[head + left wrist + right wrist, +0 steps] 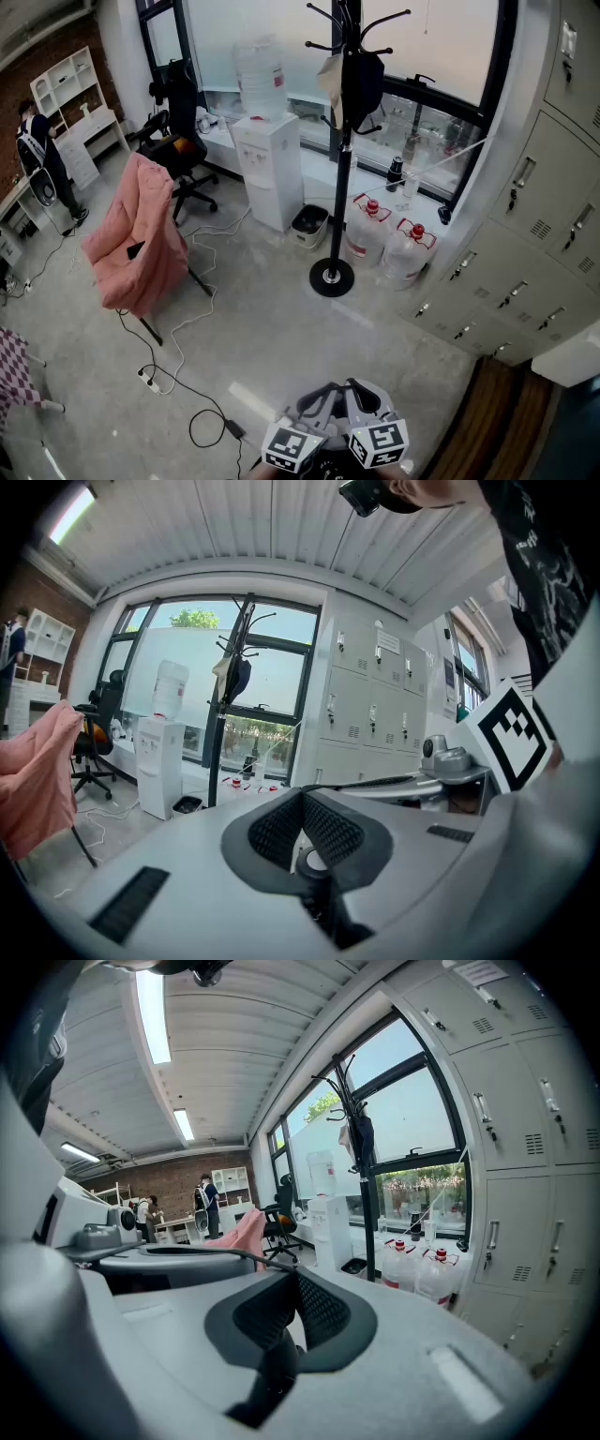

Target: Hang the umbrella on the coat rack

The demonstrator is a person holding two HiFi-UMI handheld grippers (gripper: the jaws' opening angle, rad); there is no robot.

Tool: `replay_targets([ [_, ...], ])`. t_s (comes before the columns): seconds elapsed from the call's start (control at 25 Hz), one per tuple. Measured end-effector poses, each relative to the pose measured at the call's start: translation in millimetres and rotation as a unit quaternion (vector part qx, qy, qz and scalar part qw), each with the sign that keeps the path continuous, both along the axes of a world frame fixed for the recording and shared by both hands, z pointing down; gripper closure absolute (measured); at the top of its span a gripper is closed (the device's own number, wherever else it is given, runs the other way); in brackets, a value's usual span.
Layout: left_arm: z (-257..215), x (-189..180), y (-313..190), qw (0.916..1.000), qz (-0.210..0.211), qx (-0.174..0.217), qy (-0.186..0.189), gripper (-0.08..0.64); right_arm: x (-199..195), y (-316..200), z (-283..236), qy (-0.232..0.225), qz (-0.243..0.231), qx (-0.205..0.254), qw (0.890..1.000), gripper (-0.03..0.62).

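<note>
The black coat rack (343, 169) stands on its round base by the window, well ahead of me; it also shows as the coat rack (225, 724) and the coat rack (362, 1185). A dark bundle (364, 84) and a beige item (330, 80) hang from its upper hooks; I cannot tell whether the dark one is the umbrella. My left gripper (323, 401) and right gripper (367, 398) sit side by side at the bottom edge, far from the rack. The left gripper (302, 801) is shut on nothing. The right gripper (292, 1286) is shut too, with nothing between its pads.
A white water dispenser (265, 164) and a small bin (309, 225) stand left of the rack, two water jugs (389, 242) to its right. Grey lockers (525, 234) line the right wall. A chair draped in pink cloth (141, 234) and floor cables (178, 375) lie left.
</note>
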State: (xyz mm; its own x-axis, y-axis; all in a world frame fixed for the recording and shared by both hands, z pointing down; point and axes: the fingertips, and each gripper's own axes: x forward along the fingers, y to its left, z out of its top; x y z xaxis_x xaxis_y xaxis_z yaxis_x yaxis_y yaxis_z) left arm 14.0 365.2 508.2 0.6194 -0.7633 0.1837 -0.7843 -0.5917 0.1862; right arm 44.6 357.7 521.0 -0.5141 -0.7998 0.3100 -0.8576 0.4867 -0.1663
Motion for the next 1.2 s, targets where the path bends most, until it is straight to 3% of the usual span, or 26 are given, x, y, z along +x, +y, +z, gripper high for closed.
replay_targets([
  [0.48,-3,8,13,1.0000,0.006,-0.001,0.002,0.549,7,20,-4,0.005,0.006,0.002,1.000,0.589],
  [0.76,-6,5,-2,0.9999,-0.012,0.011,-0.003,0.549,3,7,-5,0.000,-0.032,-0.005,0.999,0.588],
  [0.92,5,10,-8,0.9998,0.008,0.001,-0.019,0.549,4,6,8,0.003,-0.027,-0.028,0.999,0.588],
  [1.2,13,16,-22,0.9995,0.026,-0.011,-0.013,0.549,11,-12,16,0.005,-0.001,-0.044,0.999,0.588],
])
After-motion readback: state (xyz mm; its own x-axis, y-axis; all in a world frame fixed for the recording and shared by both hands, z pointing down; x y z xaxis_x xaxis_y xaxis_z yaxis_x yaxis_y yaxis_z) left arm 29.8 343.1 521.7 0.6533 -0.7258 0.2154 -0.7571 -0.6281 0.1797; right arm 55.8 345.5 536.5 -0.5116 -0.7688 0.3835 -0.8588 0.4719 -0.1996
